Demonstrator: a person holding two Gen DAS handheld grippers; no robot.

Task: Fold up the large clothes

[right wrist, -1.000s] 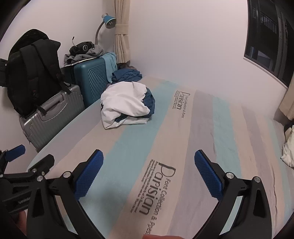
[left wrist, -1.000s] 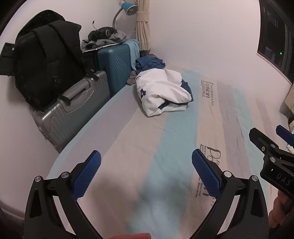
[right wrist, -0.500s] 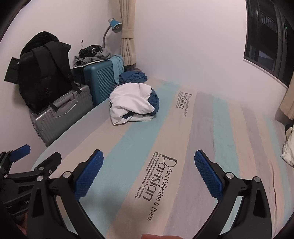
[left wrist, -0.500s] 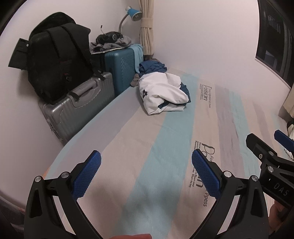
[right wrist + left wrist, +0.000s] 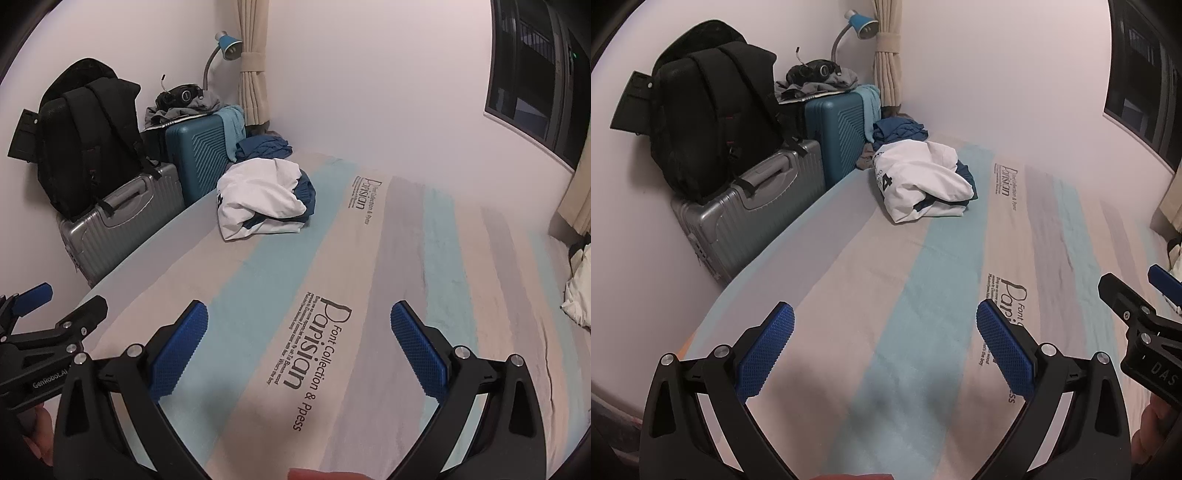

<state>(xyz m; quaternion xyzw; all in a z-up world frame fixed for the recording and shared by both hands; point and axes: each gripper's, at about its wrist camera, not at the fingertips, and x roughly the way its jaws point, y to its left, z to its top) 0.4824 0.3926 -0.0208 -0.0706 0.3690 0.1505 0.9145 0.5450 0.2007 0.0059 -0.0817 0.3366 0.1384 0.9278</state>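
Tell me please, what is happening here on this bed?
A person holds two grippers above a striped bed sheet. The left gripper and the right gripper are both open and empty. The clothes to fold, a crumpled white garment with dark blue cloth under it, lie at the far end of the bed beside the teal suitcase and the silver suitcase. No folding has begun.

Bedroom — bed (image 5: 849, 266), suitcases (image 5: 750, 210), lamp (image 5: 227, 46).

two suitcases (image 5: 753, 206), one backpack (image 5: 713, 122), one lamp (image 5: 862, 26), two tools (image 5: 884, 332)
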